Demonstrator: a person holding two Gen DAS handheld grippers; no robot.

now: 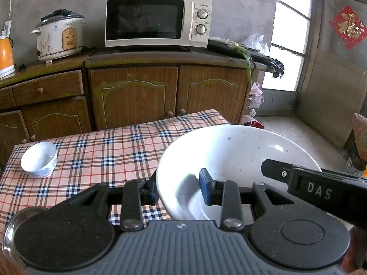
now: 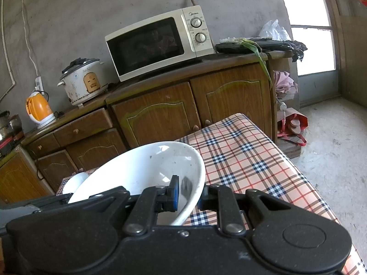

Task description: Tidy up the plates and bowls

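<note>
Both grippers (left [image 1: 179, 189], right [image 2: 188, 193]) clamped on opposite rims of tilted white bowl [image 1: 238, 158]; mouth upward

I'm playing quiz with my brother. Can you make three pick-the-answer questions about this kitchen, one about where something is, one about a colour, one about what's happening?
1. Where is the microwave?
A. on the cabinet
B. on the floor
C. on the table

2. What colour is the kettle?
A. green
B. orange
C. purple

3. What is happening to the big bowl?
A. It lies upside down on the table
B. Both hand-held grippers pinch its rim
C. It sits inside the microwave

Answers:
1 A, it stands on the wooden cabinet top.
2 B, its body is bright orange.
3 B, the left hand-held gripper and the right hand-held gripper each clamp the rim.
</note>
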